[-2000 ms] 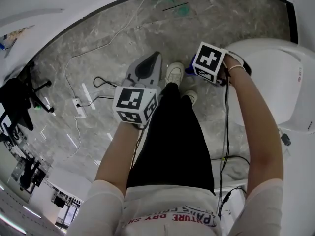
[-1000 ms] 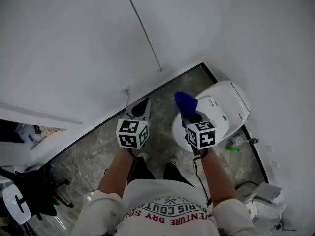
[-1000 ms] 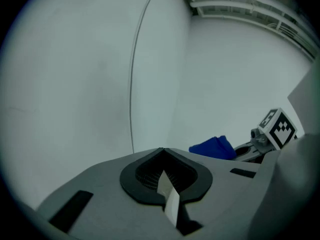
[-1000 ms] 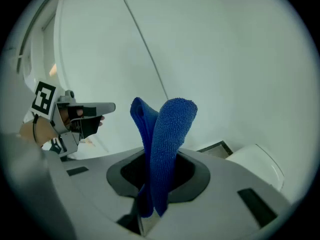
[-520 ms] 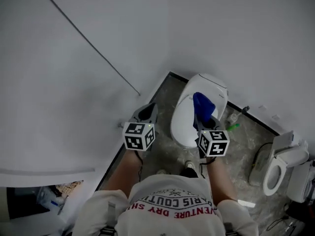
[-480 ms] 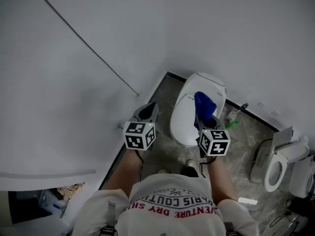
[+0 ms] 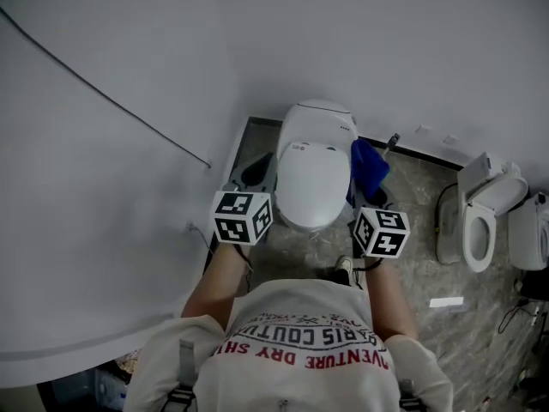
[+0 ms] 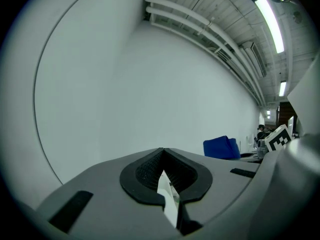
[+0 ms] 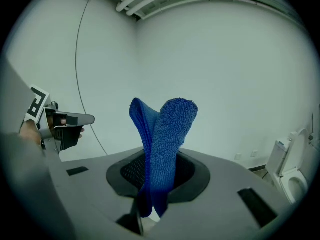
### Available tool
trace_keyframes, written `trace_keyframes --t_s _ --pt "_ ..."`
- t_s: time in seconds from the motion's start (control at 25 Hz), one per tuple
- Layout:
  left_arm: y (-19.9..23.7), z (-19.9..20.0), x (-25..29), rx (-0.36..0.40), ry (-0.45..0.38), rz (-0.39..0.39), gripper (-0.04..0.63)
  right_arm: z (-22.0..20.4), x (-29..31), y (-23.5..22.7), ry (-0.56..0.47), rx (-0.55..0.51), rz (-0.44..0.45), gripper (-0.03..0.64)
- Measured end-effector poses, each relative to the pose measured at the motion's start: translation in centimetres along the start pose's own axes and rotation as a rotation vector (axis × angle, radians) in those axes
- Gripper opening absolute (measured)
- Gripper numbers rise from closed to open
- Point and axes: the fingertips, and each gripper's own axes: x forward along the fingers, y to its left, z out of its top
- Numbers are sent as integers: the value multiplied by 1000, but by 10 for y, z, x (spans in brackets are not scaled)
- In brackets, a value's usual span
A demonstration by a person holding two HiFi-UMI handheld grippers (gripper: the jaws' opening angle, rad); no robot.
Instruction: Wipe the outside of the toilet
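Observation:
A white toilet (image 7: 313, 166) with its lid down stands against the wall, straight ahead between my two grippers. My right gripper (image 7: 367, 197) is shut on a blue cloth (image 7: 369, 168), which sticks up beside the toilet's right side. In the right gripper view the cloth (image 9: 162, 139) rises folded out of the jaws of the right gripper (image 9: 152, 194). My left gripper (image 7: 257, 172) hovers by the toilet's left side, over the floor. Its jaws are shut with nothing held, as the left gripper view shows for the left gripper (image 8: 167, 184). The blue cloth (image 8: 222, 147) shows there too.
A second toilet (image 7: 476, 226) with its seat open stands on the stone floor (image 7: 412, 260) at the right. Another white fixture (image 7: 530, 230) is beyond it. A thin cable (image 7: 103, 93) runs across the white wall. A white slip (image 7: 446, 301) lies on the floor.
The head view has swung round, so the toilet is now centred ahead. The right gripper with the cloth has gone from over the lid to the toilet's right side.

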Motion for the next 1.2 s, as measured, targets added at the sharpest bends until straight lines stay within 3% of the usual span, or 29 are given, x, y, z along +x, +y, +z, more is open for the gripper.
trace_keyframes --t_s 0.48,1.2 --pt "-32 -1 18 19 9 -51 6 2 -21 -26 -32 -12 -80 75" --pt "-43 -6 21 34 24 -75 6 -4 -24 -33 -19 -1 -80 75"
